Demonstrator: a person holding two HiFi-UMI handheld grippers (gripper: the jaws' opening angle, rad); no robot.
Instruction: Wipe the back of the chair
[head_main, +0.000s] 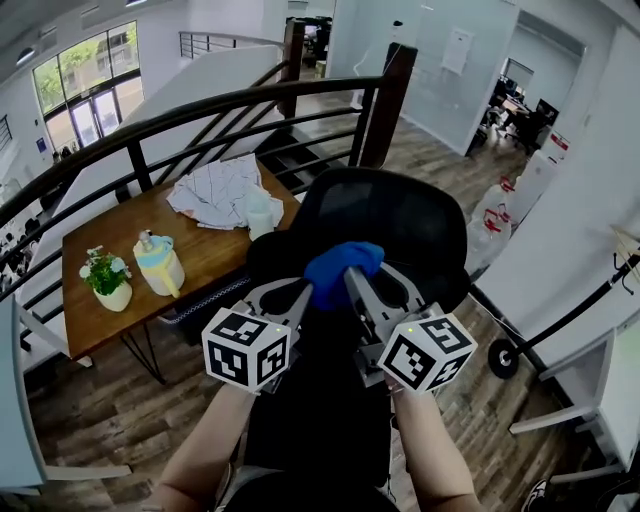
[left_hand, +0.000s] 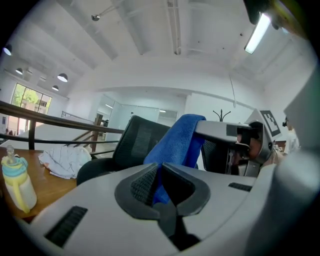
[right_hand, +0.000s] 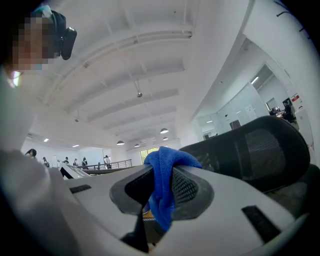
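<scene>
The left tool (head_main: 303, 292) and the right tool (head_main: 352, 277) are each clamped on one blue cloth (head_main: 340, 268), bunched between them. It sits against the top of the black chair back (head_main: 400, 225). Beyond, a wooden bench (head_main: 205, 258) carries a bottle (head_main: 160, 262), a plant (head_main: 105, 275) and white fabric (head_main: 220, 190).

Chair (head_main: 400, 225) at 12 o'clock, table (head_main: 205, 262) at 10, railing (head_main: 200, 110) behind table; cloth (head_main: 340, 268) before chair, between left gripper (head_main: 305, 291) and right gripper (head_main: 351, 279).
</scene>
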